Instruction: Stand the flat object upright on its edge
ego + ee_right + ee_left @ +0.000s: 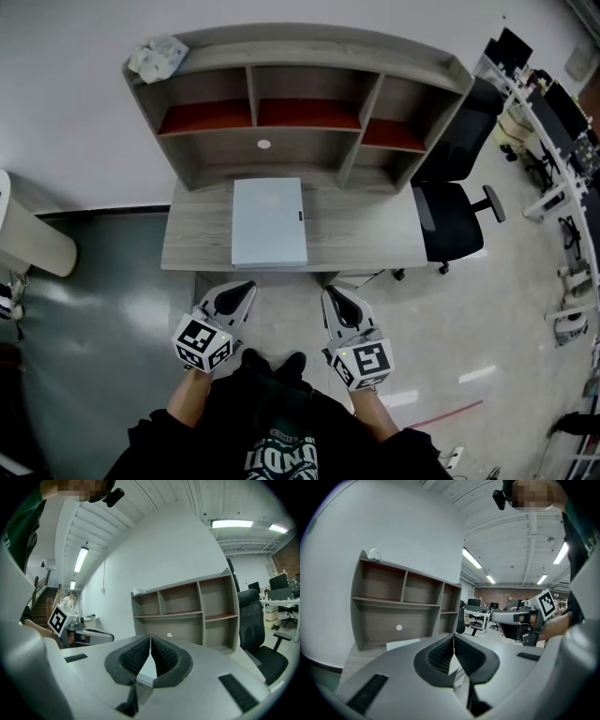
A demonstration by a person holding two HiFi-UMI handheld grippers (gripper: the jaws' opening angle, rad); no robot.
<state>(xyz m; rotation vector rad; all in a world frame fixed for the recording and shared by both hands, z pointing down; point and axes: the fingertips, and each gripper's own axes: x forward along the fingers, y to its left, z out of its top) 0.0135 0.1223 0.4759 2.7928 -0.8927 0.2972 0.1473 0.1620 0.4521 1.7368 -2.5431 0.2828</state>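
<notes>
The pale flat board (pixel 269 223) lies flat on the counter (pixel 375 234), at one o'clock from the left gripper (pixel 244 289), eleven from the right gripper (pixel 332 294); both are closed and empty

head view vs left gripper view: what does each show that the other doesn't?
Head view only: the whole pale flat panel lying flat on the desk, and the left gripper seen from above, short of the desk's front edge. Left gripper view only: the left jaws' ribbed pads closed together with nothing between them, ceiling light strips, distant workstations. Both: the shelf unit, the crumpled white item on its top, a corner of the panel, the right gripper.
</notes>
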